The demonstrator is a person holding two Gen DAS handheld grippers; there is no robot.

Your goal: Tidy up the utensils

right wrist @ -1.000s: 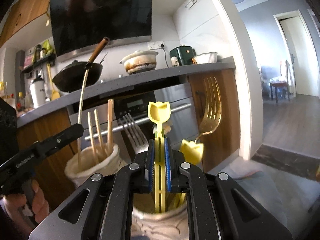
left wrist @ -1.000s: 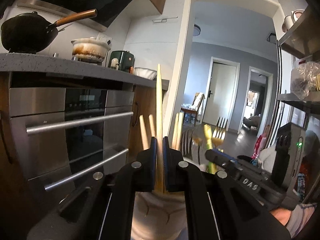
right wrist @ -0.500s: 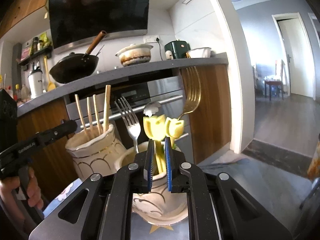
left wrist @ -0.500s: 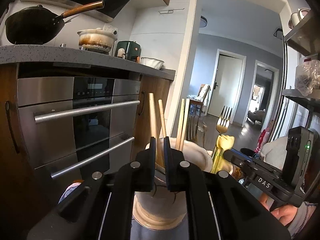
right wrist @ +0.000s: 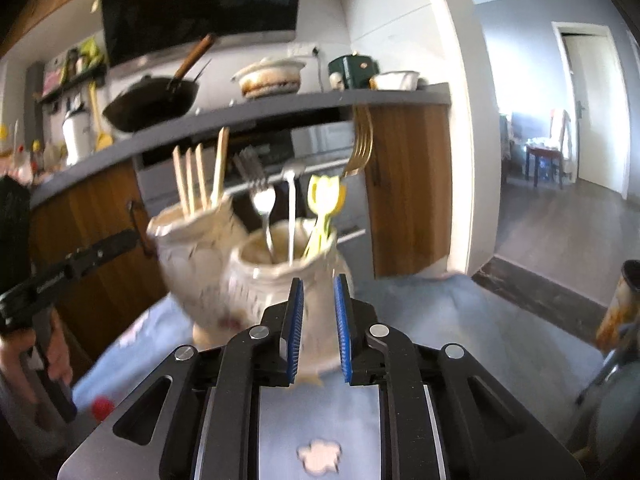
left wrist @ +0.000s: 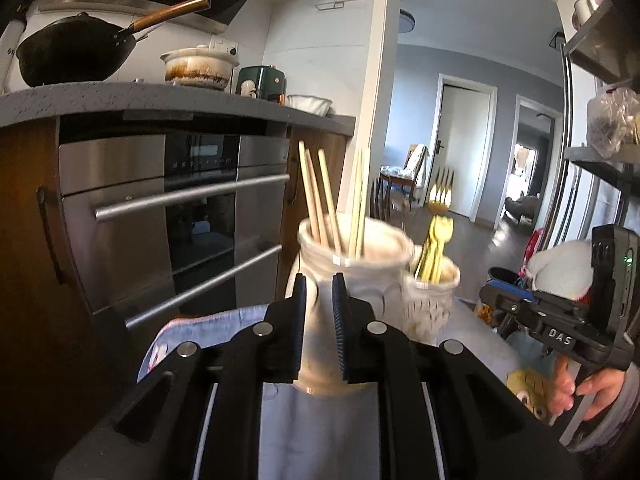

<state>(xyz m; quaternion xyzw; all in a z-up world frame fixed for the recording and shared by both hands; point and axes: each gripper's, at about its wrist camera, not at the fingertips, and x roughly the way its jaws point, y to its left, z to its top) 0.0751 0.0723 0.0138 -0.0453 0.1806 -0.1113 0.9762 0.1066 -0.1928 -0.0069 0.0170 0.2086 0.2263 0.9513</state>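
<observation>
Two cream ceramic jars stand side by side on a pale blue cloth. The chopstick jar (left wrist: 356, 264) holds several wooden chopsticks (left wrist: 320, 196). My left gripper (left wrist: 319, 312) is open and empty just in front of it. The fork jar (right wrist: 280, 280) holds silver forks (right wrist: 266, 208), a gold fork (right wrist: 360, 144) and yellow plastic utensils (right wrist: 326, 200). My right gripper (right wrist: 319, 316) is open and empty in front of it. The chopstick jar also shows in the right wrist view (right wrist: 192, 248), and the fork jar in the left wrist view (left wrist: 430, 292).
A counter with a steel oven (left wrist: 176, 216), a black wok (left wrist: 72, 52) and a stained pot (left wrist: 198, 66) stands behind. A metal shelf rack (left wrist: 600, 152) is at the right. The blue cloth (right wrist: 420, 312) covers the table. A doorway opens to the right.
Both grippers let go of their utensils, opened and drew back from the jars. The chopstick now stands in the chopstick jar and the yellow utensil in the fork jar.
</observation>
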